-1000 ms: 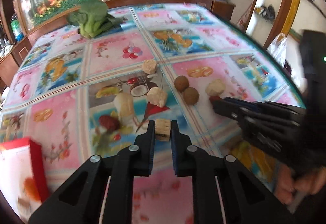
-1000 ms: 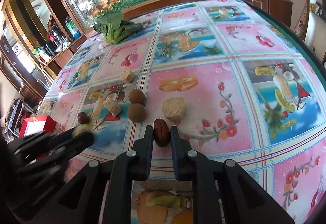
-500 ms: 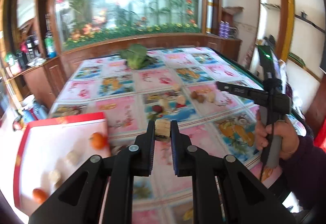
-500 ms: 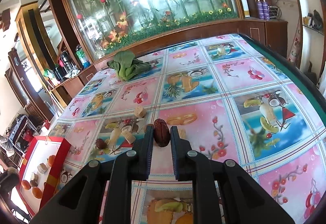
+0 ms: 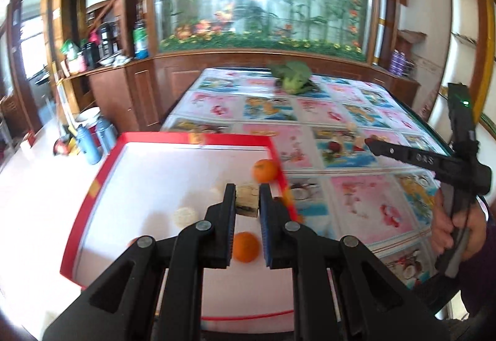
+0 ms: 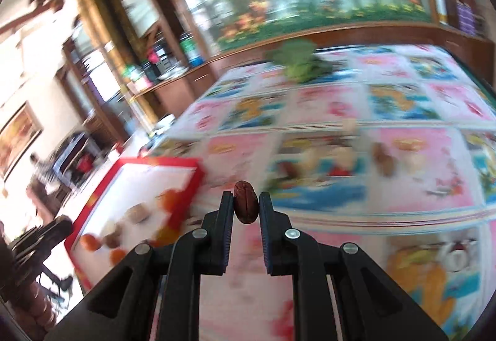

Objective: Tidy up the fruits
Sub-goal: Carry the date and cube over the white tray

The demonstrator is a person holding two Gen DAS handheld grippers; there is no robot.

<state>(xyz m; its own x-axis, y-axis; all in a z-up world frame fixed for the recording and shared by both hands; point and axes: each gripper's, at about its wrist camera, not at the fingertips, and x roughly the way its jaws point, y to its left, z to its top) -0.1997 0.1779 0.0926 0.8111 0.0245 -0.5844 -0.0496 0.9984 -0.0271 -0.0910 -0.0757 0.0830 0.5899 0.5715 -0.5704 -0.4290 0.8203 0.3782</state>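
- My left gripper (image 5: 247,201) pinches a pale, crumbly block (image 5: 247,199) between both pads, held up above the white floor of the red-rimmed tray (image 5: 198,138).
- Below it in the tray: one orange (image 5: 246,247) near me, a second orange (image 5: 265,170) by the far right rim, and a pale round piece (image 5: 184,216) to the left.
- My right gripper (image 6: 245,207) pinches a dark red-brown date (image 6: 245,206), held above the patterned tablecloth (image 6: 403,111), right of the tray; this view is blurred.
- More small pieces (image 6: 383,159) lie on the cloth farther right; a leafy green vegetable (image 5: 293,76) lies at the far end.
- A hand (image 5: 458,227) grips the right gripper's handle, seen from the left view.
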